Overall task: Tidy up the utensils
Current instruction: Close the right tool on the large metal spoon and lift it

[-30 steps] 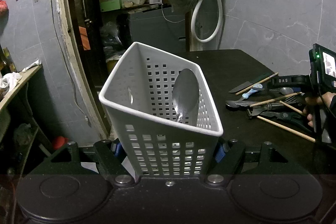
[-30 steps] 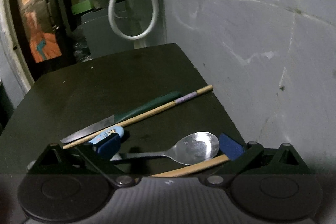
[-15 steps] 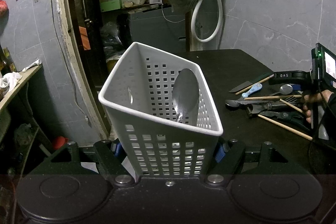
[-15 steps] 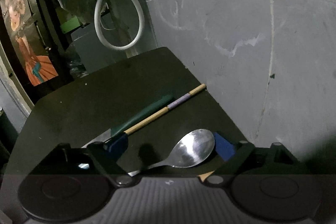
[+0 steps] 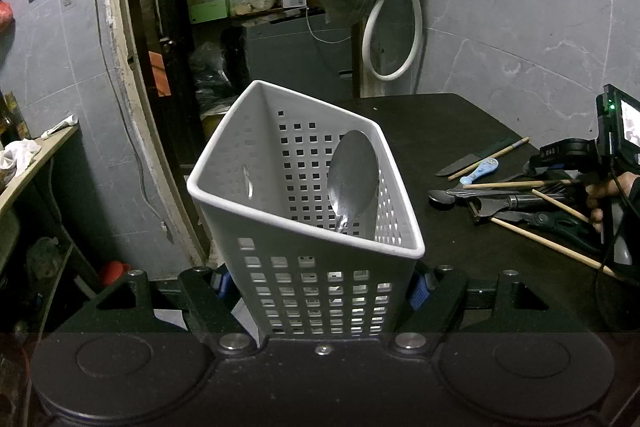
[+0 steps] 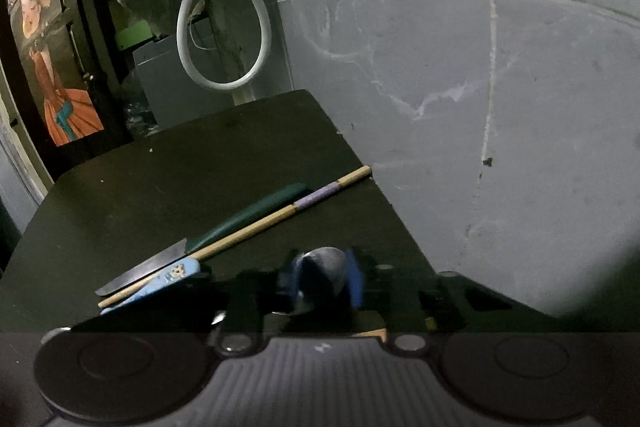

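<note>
— Two grippers at work: what changed?

— Right gripper [image 6: 320, 283] jaws have just been closing; blue pads now flank the steel spoon's bowl [image 6: 320, 267] near the green-handled knife [image 6: 240, 223].

— And the left gripper [image 5: 320, 291]?

— Clamped on the white perforated plastic basket [image 5: 280, 219], a spoon already inside.

— Room?

— Black table [image 6: 180, 167] open behind the knife; its edge and the wall lie just right.

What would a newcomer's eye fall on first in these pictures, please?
Probably the white basket, tilted in the left gripper with a spoon standing inside. Next, the right gripper, whose jaws have just been closing on another spoon on the black table, beside a knife and chopstick.
</note>
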Motion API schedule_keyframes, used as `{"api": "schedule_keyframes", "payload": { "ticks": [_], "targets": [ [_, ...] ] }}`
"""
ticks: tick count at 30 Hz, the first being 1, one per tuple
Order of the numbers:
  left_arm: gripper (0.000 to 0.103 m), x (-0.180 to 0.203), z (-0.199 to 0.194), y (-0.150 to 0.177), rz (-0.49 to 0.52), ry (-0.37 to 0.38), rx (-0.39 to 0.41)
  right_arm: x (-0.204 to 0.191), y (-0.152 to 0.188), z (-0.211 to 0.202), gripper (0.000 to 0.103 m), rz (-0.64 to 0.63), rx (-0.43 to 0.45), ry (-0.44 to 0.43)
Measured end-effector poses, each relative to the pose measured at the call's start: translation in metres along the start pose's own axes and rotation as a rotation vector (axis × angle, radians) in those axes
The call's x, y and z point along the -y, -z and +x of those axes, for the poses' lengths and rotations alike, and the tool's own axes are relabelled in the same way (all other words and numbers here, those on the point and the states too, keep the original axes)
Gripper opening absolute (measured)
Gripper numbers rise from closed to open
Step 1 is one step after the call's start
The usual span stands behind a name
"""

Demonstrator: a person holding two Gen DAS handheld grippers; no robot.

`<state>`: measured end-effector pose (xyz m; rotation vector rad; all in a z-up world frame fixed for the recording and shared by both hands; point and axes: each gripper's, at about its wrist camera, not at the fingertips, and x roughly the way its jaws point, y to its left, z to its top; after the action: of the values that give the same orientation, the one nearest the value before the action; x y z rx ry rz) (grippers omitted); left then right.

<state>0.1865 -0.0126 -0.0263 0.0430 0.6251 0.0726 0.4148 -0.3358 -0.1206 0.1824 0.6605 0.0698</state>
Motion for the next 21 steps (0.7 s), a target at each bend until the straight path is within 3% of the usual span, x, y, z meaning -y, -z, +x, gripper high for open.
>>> {"api": "schedule_keyframes", "payload": {
  "ticks": [8,21],
  "targets": [
    [0.077,0.0,0.0,0.0,0.0,0.001,0.001,0.002,-0.001,-0.008,0.006,0.02,0.028,-0.045],
    [0.077,0.0,0.001,0.001,0.012,0.021,0.007,-0.024,-0.014,-0.055,0.002,-0.079,0.201,-0.11]
  ]
}}
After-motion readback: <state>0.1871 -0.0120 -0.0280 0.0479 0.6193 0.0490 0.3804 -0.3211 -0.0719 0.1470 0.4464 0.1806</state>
